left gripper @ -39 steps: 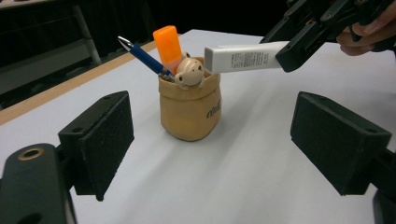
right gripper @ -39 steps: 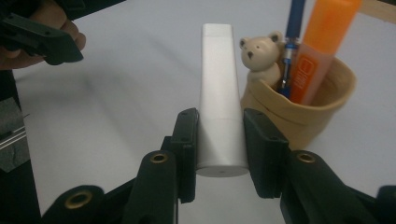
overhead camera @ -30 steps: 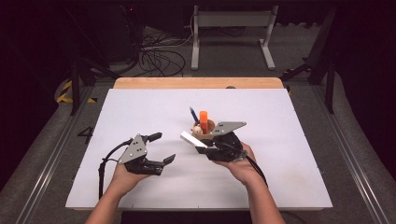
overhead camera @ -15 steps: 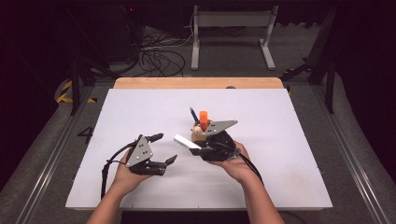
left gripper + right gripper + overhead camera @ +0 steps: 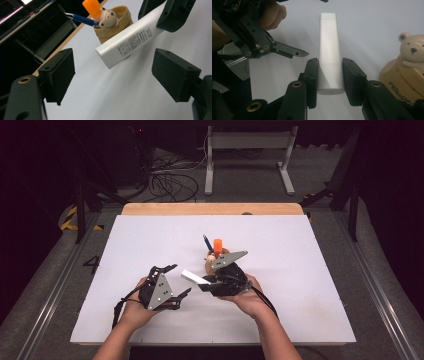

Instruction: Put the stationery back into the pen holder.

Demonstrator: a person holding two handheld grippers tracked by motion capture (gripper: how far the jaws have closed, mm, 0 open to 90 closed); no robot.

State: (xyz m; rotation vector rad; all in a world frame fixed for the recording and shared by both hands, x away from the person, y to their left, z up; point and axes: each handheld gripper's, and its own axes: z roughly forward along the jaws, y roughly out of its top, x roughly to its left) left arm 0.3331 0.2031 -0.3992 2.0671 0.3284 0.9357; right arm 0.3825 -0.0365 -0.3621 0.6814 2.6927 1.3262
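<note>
Where cables (image 5: 167, 177) sprawl on dark floor, white tabletop (image 5: 320, 265) lies bright.

Tube (image 5: 195, 278) between hand-held grippers; holder (image 5: 212, 263) just behind, on table (image 5: 310, 270).

Partly hidden and unreadable details around a white tube and a bear-shaped holder.

In the right gripper view, the white tube (image 5: 329, 53) has both lower sides covered by black pads, and the bear-shaped holder (image 5: 405, 75) is cut off by the right edge. In the left gripper view, the tube's far end sits behind the right gripper (image 5: 167, 13), its small print is unreadable, and it hides the holder's base.
</note>
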